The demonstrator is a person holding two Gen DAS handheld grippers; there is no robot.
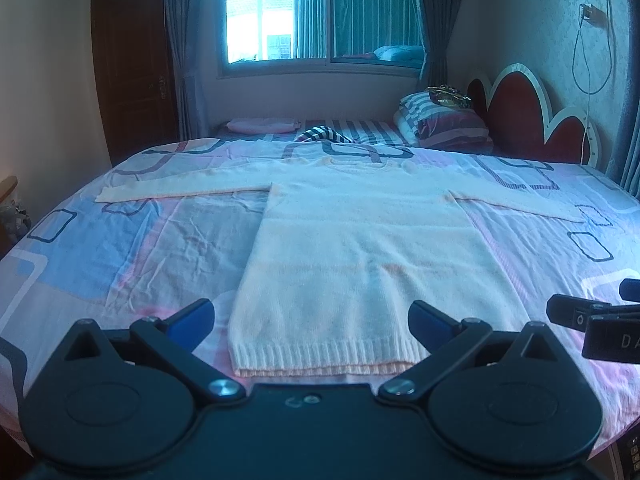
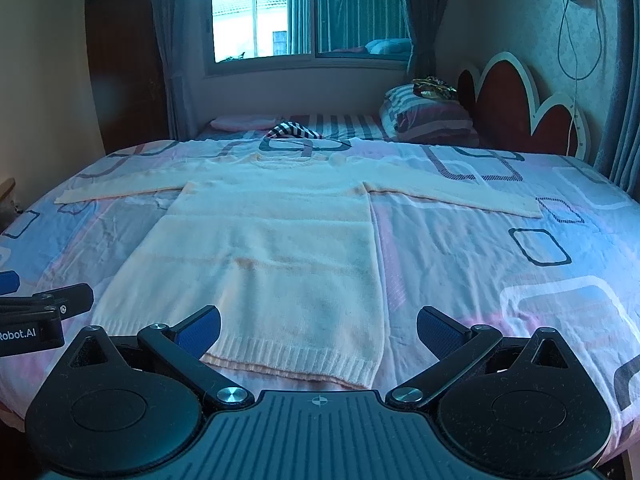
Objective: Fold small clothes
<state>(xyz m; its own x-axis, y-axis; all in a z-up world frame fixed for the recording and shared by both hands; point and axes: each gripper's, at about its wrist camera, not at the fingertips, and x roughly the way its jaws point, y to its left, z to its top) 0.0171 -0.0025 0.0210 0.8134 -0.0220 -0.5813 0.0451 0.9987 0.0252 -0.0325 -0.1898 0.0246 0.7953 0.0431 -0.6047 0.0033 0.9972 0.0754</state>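
L wrist: my left gripper [image 1: 311, 318] spread wide, holding nothing, hovering over hem of pale sweater [image 1: 360, 264], which lies flat on the bedsheet [image 1: 120, 240], sleeves out.

R wrist: right gripper [image 2: 319, 330] also wide open, empty, near hem's right corner. Sweater [image 2: 272, 256] unfolded, so I judge folding not begun; next I'd drop and pinch a sleeve or hem.
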